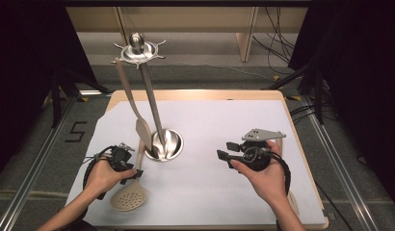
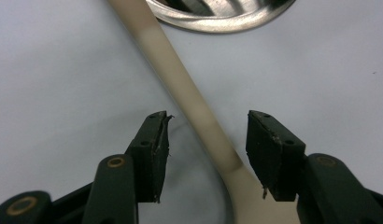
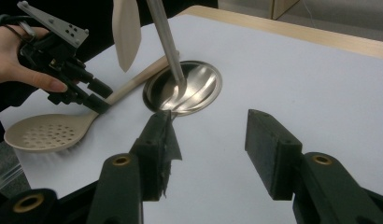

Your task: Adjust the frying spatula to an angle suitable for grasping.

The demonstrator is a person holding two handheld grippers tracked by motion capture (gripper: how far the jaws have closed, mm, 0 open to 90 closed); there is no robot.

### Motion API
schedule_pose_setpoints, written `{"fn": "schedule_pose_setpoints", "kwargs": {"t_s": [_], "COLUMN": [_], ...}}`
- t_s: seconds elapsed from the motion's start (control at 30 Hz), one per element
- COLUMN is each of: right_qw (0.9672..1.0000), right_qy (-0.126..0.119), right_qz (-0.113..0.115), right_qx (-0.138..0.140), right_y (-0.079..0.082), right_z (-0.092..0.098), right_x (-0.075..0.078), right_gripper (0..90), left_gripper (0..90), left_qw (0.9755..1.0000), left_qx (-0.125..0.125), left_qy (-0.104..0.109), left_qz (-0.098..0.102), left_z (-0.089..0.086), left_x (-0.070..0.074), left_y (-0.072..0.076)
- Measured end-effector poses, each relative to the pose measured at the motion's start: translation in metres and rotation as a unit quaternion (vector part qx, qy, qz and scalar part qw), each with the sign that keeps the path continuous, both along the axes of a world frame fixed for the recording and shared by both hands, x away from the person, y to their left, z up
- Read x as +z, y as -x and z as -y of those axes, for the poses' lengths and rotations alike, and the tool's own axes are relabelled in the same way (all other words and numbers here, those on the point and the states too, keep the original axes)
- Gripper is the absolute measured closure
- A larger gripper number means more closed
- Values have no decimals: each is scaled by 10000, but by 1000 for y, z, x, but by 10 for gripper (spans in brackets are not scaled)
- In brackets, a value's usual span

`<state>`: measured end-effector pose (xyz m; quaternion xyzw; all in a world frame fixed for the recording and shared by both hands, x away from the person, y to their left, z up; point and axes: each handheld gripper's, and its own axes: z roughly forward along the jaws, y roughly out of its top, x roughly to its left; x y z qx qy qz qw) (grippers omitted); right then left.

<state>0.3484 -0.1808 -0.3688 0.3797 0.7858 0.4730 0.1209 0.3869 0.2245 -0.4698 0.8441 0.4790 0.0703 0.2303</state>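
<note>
A beige slotted spoon (image 1: 129, 196) lies flat on the white sheet, its handle (image 2: 189, 93) running up toward the steel base (image 1: 172, 142) of a utensil stand (image 1: 152, 101). My left gripper (image 1: 136, 172) sits low over that handle near the bowl. Its jaws stand open on either side of the handle, with a gap at each pad (image 2: 154, 149). A beige spatula (image 1: 130, 101) hangs from the stand's top ring. My right gripper (image 1: 222, 159) hovers open and empty to the right of the base; its own view takes in the spoon (image 3: 45, 133) and the left gripper (image 3: 94, 95).
The white sheet (image 1: 224, 120) covers a wooden table whose edge (image 1: 301, 144) runs along the right and back. The stand's pole leans up toward the far side. Black curtains and metal rails flank the table, and cables lie on the floor behind.
</note>
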Motion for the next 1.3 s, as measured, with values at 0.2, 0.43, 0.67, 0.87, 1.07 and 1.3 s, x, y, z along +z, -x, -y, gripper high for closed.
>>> {"fn": "schedule_pose_setpoints", "kwargs": {"t_s": [0.2, 0.43, 0.67, 0.87, 1.07, 1.3], "right_qw": [10000, 9998, 9996, 9997, 9995, 9996], "right_qy": [-46, -142, -237, -176, -283, -254], "right_qz": [47, -119, -77, 61, -1, 4], "right_qx": [8, -103, -143, -141, -115, -131], "right_y": [-1, 2, 2, 1, 1, 1], "right_z": [1, -2, -1, 0, -3, -3], "right_x": [0, 0, -1, 0, -2, -1], "right_gripper": [525, 528, 533, 535, 535, 535], "left_gripper": [527, 603, 677, 729, 757, 779], "left_qw": [9999, 9997, 9993, 9980, 9963, 9896], "left_qx": [3, -72, -64, -302, -517, -1184], "left_qy": [-123, -219, -298, -453, -545, -735], "left_qz": [4, -2, -217, -325, -409, -364], "left_z": [1, 2, -17, -35, -45, -50], "left_x": [-2, -1, 3, 6, 9, 10], "left_y": [-5, -4, -2, 6, 12, 23]}}
